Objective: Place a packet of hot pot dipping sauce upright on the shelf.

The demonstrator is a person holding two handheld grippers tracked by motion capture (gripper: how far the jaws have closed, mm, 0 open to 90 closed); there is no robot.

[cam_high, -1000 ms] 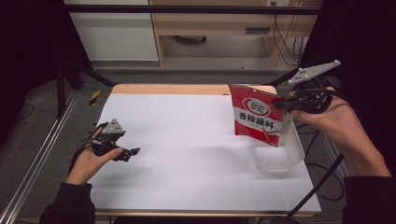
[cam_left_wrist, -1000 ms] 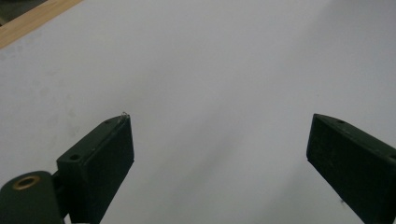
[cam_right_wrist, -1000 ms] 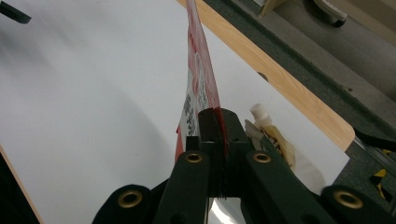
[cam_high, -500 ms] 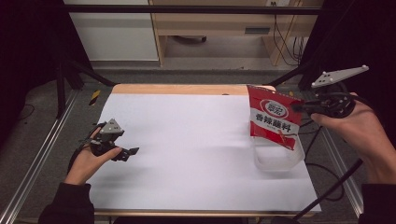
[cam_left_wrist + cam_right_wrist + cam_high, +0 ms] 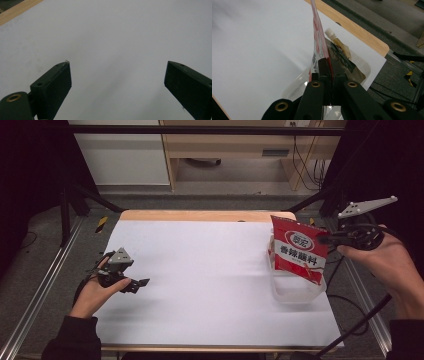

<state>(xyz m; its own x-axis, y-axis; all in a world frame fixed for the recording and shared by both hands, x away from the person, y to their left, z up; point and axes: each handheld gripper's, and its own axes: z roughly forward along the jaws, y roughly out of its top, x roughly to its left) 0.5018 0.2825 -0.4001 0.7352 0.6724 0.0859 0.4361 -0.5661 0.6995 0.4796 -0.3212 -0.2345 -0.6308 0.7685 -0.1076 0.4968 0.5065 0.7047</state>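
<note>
The right hand-held gripper (image 5: 325,239) was clenched on the edge of a glossy red pouch (image 5: 298,248), hanging over a clear plastic tray (image 5: 295,292) at the desk's (image 5: 200,270) right side. The right gripper view showed a spouted brown pouch (image 5: 342,56) in the tray. The left hand-held gripper (image 5: 141,283) gaped wide, empty, over the white desk.

Red snack pouch (image 5: 298,249), upright, pinched edgewise above clear plastic tray (image 5: 295,292)

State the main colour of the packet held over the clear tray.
Red, with a white label: the packet shows best in the high view.
</note>
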